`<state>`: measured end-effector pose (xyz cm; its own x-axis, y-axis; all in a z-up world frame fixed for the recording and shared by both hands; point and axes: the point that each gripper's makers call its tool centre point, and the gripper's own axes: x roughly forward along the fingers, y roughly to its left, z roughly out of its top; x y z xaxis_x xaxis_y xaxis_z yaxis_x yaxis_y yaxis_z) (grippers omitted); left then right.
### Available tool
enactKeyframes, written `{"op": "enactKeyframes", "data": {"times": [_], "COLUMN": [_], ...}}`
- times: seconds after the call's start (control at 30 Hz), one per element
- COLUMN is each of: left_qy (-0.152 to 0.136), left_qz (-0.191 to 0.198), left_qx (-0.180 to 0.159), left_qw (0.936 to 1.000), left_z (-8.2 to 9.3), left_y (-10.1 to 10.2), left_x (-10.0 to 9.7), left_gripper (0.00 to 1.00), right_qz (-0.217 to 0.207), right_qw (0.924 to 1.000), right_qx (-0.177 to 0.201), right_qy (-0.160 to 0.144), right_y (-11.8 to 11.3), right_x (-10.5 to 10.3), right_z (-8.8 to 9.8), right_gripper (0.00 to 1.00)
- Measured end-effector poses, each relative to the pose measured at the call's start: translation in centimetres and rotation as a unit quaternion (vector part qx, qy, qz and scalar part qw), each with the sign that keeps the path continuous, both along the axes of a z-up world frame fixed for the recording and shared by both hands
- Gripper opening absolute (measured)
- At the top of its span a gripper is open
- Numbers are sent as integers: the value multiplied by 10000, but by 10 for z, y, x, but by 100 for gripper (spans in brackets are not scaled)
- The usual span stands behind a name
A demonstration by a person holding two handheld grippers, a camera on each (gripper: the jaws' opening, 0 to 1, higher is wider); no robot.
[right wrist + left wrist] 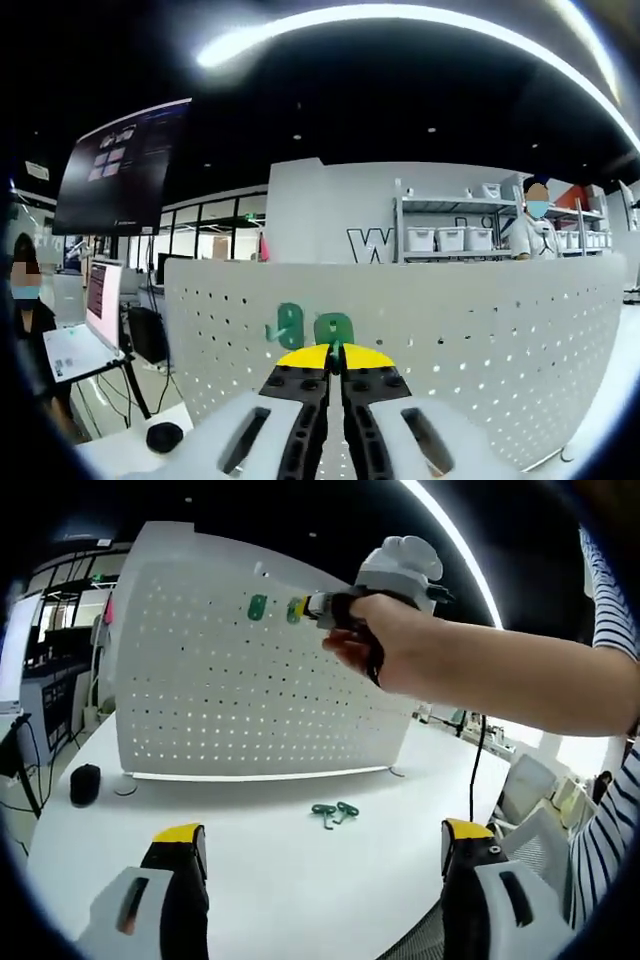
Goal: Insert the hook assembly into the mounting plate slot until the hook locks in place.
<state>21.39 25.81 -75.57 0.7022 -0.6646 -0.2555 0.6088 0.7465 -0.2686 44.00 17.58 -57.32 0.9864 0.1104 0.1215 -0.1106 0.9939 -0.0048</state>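
Left gripper view: left gripper [325, 865], fingers released and wide apart, low over the white surface [270, 880]; spare green hooks [334, 812] lying near the foot of the upright white pegboard [220, 680]; one green hook [257, 607] mounted high on the board, and just right of it the right gripper [312, 608], in a person's hand [385, 640], pressing a second green hook [294, 610] against the board. Right gripper view: right gripper [336, 358], fingers clenched on that second green hook [333, 330] at the pegboard [450, 330], the mounted hook [288, 325] just to its left.

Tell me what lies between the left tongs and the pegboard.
In the left gripper view, green hooks lie on the white table between the left tongs and the pegboard.
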Motion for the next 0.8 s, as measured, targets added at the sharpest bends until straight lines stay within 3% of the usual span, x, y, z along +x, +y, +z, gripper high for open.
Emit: {"op": "enactKeyframes", "data": {"times": [0.3,0.8], "left_qy": [-3,24], "left_qz": [-69,-123], "left_qx": [52,59], "left_qw": [10000,9999], "left_z": [-2,-5], "left_y": [-2,-2], "left_x": [-2,-2], "left_gripper": [98,97], "right_qz": [-241,-537], "right_qw": [9986,9974], "right_qx": [469,477], "right_qy": [-80,-29], "right_y": [-4,-2], "right_x": [10,21], "right_z": [5,3], "right_gripper": [0,0]}}
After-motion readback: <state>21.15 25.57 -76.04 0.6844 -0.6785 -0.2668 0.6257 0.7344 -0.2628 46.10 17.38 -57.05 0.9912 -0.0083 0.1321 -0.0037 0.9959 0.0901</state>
